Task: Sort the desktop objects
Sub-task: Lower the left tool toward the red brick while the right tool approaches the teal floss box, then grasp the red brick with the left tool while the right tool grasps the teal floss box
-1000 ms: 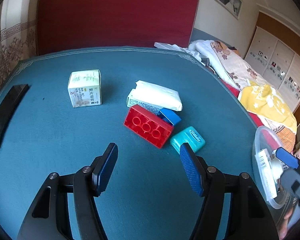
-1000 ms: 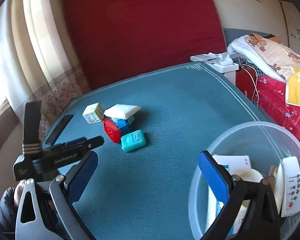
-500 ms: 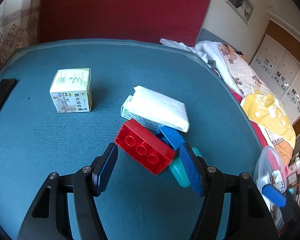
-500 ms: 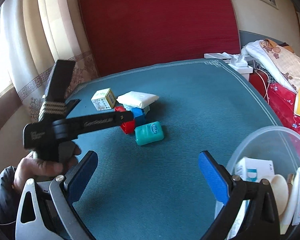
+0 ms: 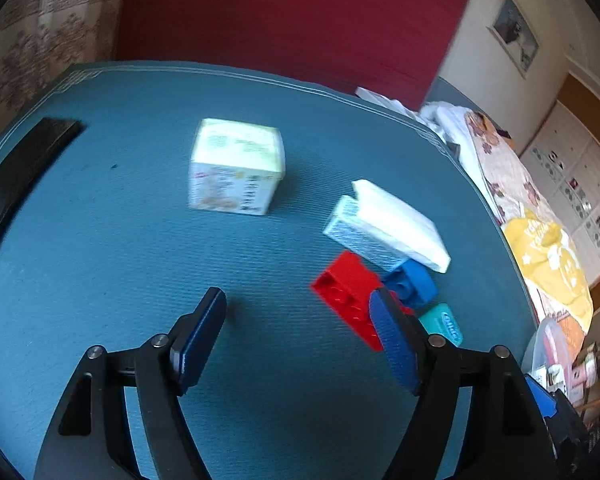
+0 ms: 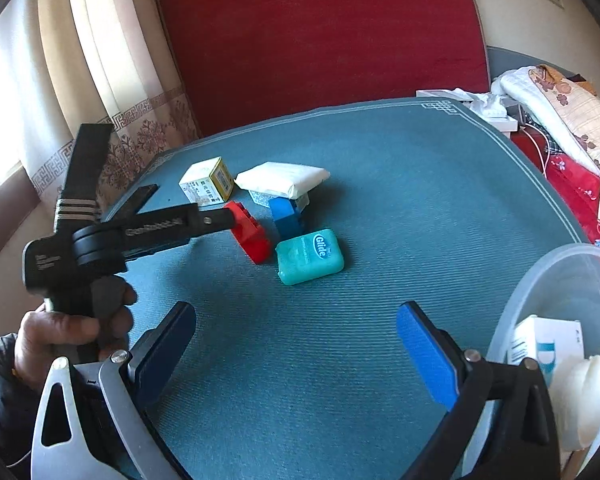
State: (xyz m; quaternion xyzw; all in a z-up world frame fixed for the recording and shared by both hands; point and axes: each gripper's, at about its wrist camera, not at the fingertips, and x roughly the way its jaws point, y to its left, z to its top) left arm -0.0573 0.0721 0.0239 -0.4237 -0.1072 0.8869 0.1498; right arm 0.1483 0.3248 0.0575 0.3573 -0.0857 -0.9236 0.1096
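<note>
While both grippers hang over the teal table (image 6: 380,184), five loose things lie in a cluster at its far-left part: one pale carton (image 6: 207,182), one white tissue pack (image 6: 284,178) lying on a patterned packet (image 5: 360,240), one red brick (image 6: 249,232), one blue brick (image 6: 286,214) and one teal floss case (image 6: 310,256).

The left gripper (image 5: 300,336) has its jaws opening with only bare cloth between them; its right pad (image 5: 392,344) covers part of the red brick and most of the floss case in that view. A hand (image 6: 60,332) grips its handle.

The right gripper (image 6: 300,344) stands spread and empty. Near right, one clear bowl (image 6: 548,276) is cut off by the frame edge, its contents, a white box among them, hard to make out. One black bar (image 5: 16,176) lies at the far left edge. The left view is blurred.
</note>
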